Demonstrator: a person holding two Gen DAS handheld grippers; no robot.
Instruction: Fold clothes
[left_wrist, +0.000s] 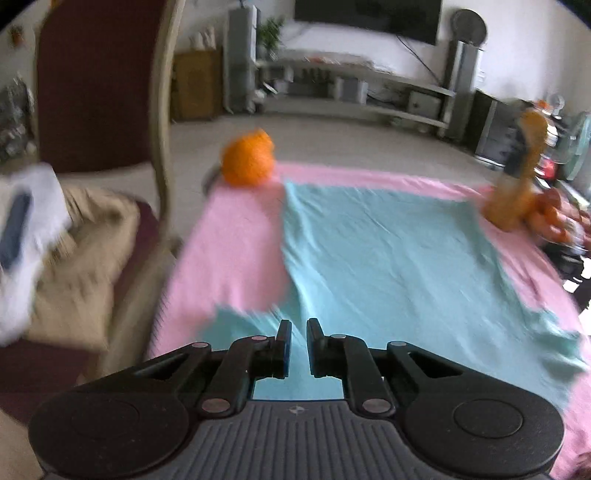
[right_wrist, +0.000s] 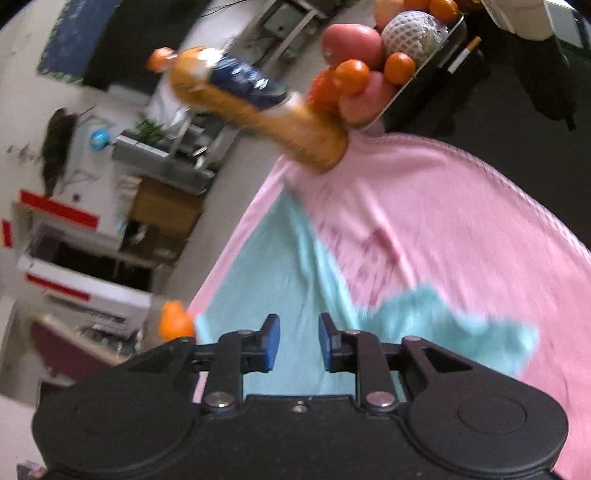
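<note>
A teal garment (left_wrist: 388, 251) lies spread flat on a pink cloth (left_wrist: 236, 240) that covers the table. In the left wrist view my left gripper (left_wrist: 298, 334) hovers over the garment's near edge, its jaws a narrow gap apart with nothing between them. One teal sleeve (left_wrist: 240, 325) pokes out to the left of it. In the right wrist view the teal garment (right_wrist: 288, 295) runs away from my right gripper (right_wrist: 299, 328), which is open above the fabric and holds nothing. The pink cloth (right_wrist: 443, 221) shows to the right. Both views are blurred by motion.
An orange (left_wrist: 247, 158) sits at the far left corner of the cloth. An orange bottle (left_wrist: 517, 184) and a tray of fruit (right_wrist: 417, 62) stand at the far right corner. A maroon chair (left_wrist: 96, 85) at the left holds beige and white clothes (left_wrist: 77, 258).
</note>
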